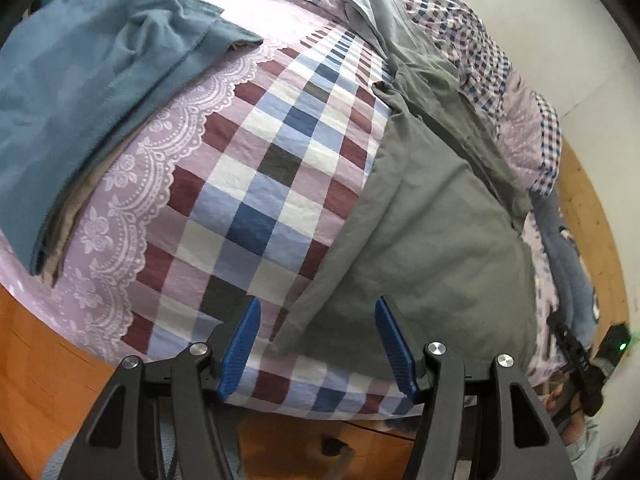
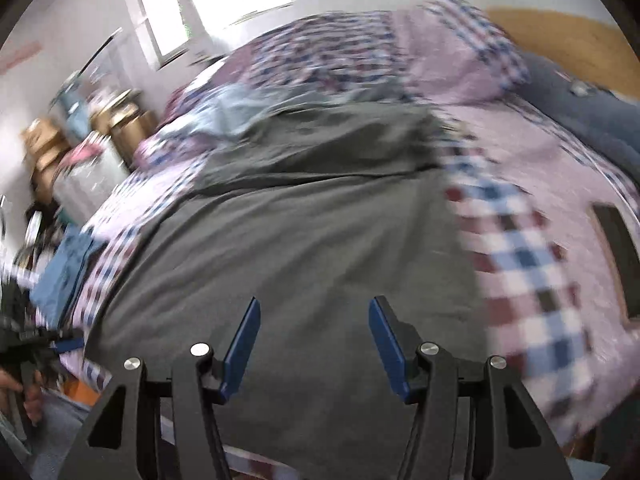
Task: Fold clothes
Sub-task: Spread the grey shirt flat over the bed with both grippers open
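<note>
A grey garment (image 1: 432,216) lies spread on the checked bedspread (image 1: 280,152), running from the bed's near edge toward the back. My left gripper (image 1: 318,308) is open above the garment's near left corner, its blue pads (image 1: 242,344) empty. In the right wrist view the same grey garment (image 2: 304,248) fills the middle, blurred by motion. My right gripper (image 2: 314,306) stands open over its near part with nothing between the fingers. A stack of folded clothes topped by a blue garment (image 1: 84,92) sits at the left of the bed.
The orange wooden bed frame (image 1: 52,376) runs below the near edge. A dark blue garment (image 1: 568,264) hangs at the bed's right side. A crumpled checked quilt (image 2: 360,52) lies at the back. Cluttered shelves (image 2: 80,148) and a window (image 2: 208,4) stand left of the bed.
</note>
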The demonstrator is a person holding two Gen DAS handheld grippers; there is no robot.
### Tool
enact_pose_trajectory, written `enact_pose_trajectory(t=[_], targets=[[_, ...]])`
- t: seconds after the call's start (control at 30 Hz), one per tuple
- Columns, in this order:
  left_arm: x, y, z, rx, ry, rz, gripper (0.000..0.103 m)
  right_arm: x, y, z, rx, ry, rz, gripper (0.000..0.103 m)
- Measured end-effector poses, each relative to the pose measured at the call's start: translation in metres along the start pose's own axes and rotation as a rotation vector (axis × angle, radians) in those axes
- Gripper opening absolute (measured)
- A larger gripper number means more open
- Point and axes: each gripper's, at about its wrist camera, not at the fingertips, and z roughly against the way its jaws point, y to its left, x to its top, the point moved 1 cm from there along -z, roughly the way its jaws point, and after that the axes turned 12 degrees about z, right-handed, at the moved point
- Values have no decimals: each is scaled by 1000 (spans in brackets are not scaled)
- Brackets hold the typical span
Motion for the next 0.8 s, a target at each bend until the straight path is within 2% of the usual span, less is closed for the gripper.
enact_pose_trajectory(t=[0.17,0.23,0.47,0.53,0.67,0.73,0.77,0.8], targets=[[3,1,-3,-48,8,44,64,-19,-80,32,6,4,-244,60],[5,-1,-2,-75,0,59,64,-30,-97,34,43,51,-303,60],[8,-12,-4,-114,-14,85,64,-53,-85,10,-42,297,-115,56],[8,-15,-6,-121,-12,89,64,-61,-85,4,-60,347,-95,54],[9,-19,-10,-117,-11,91,64,-69,-80,-9,-42,414,-55,51],[9,-20,-11,-115,-11,93,64,-72,-77,-16,-33,442,-35,32],[9,-20,-10,-118,-13,97,64,-73,-75,-19,-35,449,-24,28],[9,-19,-10,-121,-15,101,64,-73,-73,-21,-34,453,-12,15]])
